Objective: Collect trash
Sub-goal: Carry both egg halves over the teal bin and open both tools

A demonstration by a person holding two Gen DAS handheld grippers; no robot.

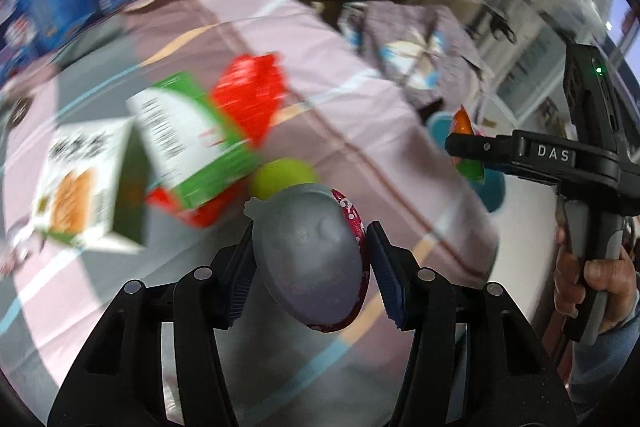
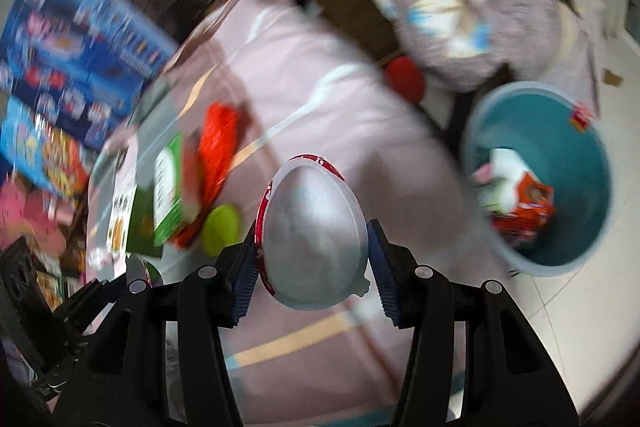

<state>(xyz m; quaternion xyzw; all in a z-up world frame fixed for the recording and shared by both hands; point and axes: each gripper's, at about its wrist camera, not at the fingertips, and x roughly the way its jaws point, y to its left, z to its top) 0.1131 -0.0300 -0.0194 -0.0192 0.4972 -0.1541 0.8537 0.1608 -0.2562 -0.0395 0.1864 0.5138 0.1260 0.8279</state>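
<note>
left gripper [image 1: 310,267]: black, blue ribbed pads | right gripper [image 2: 312,259]: same, "DAS" label, green LED

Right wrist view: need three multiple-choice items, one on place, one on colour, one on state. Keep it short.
1. Where does the teal bin stand?
A) on a chair
B) on the floor
C) on a shelf

2. What colour is the ball?
A) yellow-green
B) white
C) purple

3. What state is the right gripper in?
A) open and empty
B) shut on a box
C) shut on an egg-shaped shell

Key: B, pale tiles lie under the bin. A, the ball is plainly yellow-green. C, both pads press the shell's sides.
</note>
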